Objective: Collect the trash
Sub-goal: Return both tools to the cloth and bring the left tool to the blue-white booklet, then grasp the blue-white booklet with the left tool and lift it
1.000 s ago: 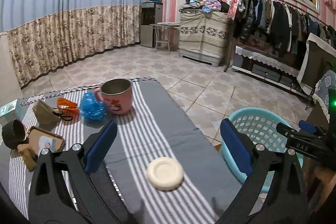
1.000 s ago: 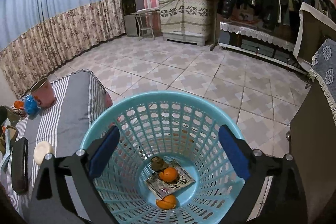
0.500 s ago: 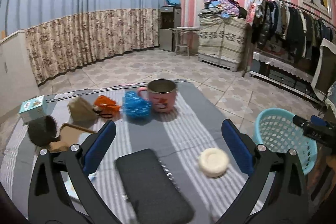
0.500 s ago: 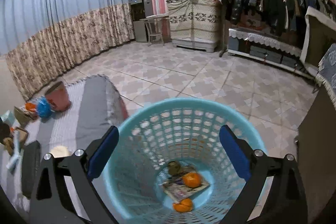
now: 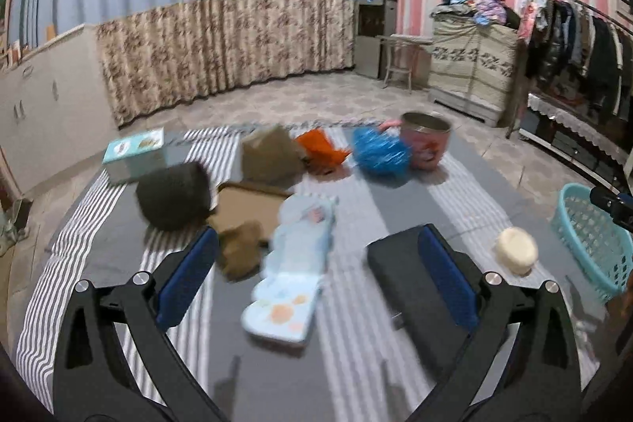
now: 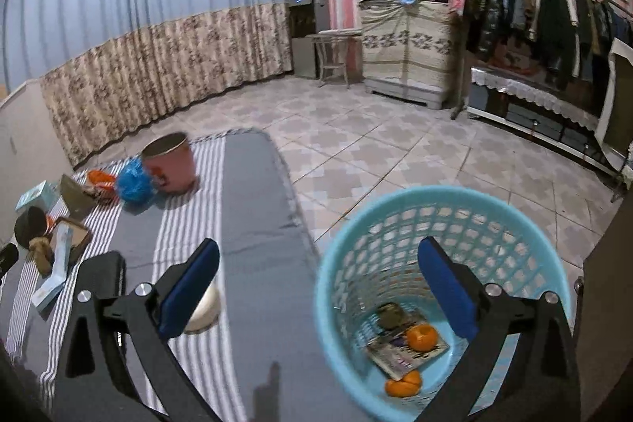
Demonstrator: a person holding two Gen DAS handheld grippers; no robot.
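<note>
My left gripper (image 5: 316,263) is open and empty above the striped table cloth (image 5: 356,362). Under it lies a pale blue wrapper (image 5: 294,267), with a crumpled brown paper (image 5: 239,254) beside it. Farther back are an orange wrapper (image 5: 320,149), a blue plastic bag (image 5: 379,151) and a brown paper bag (image 5: 269,155). My right gripper (image 6: 318,287) is open and empty, over the table edge beside the turquoise basket (image 6: 526,224). The basket holds orange peels (image 6: 422,337) and a paper packet (image 6: 399,352).
A pink cup (image 5: 425,141), a black case (image 5: 403,275), a round white lid (image 5: 516,250), a dark cup on its side (image 5: 174,194), a cardboard tray (image 5: 253,204) and a small teal box (image 5: 134,153) are on the table. Tiled floor lies beyond.
My left gripper has swung left across the table, from the white lid to the pale blue wrapper. My right gripper has shifted left off the basket's middle toward the table edge.
</note>
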